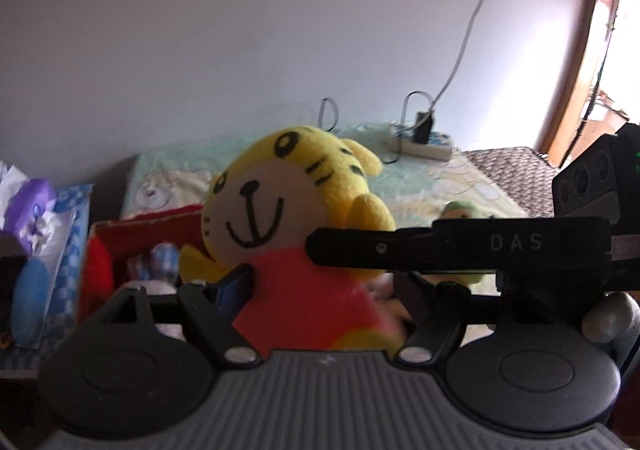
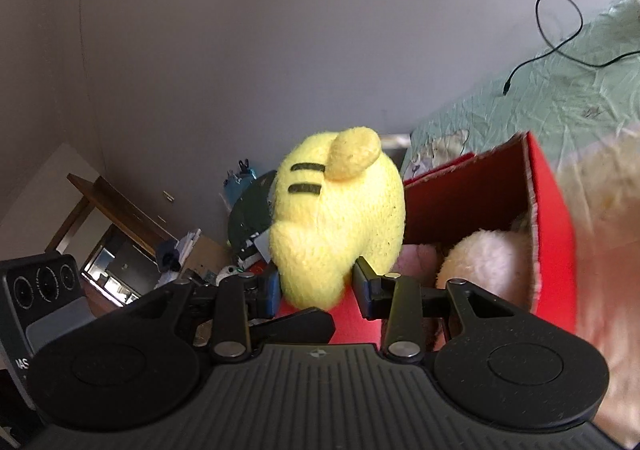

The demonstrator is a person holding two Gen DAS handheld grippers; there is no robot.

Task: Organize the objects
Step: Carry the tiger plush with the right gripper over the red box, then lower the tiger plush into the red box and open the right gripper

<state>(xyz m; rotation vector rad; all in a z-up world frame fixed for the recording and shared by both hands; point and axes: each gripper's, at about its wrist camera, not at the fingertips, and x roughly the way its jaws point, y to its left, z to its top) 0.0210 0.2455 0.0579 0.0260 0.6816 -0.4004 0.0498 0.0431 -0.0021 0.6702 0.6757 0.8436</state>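
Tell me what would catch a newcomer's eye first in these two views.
The yellow tiger plush in a pink shirt fills the centre of both views, clamped between the left gripper and the right gripper. Behind it sits an open red box with other soft toys inside, on a pale green bedspread.

A yellow plush tiger [image 1: 280, 185] in a red shirt, black stripes on its head and a stitched smile, is held upright in the air, clamped at the body. Behind it a red cardboard box [image 2: 548, 217] stands open, already holding a cream plush toy [image 2: 484, 258].
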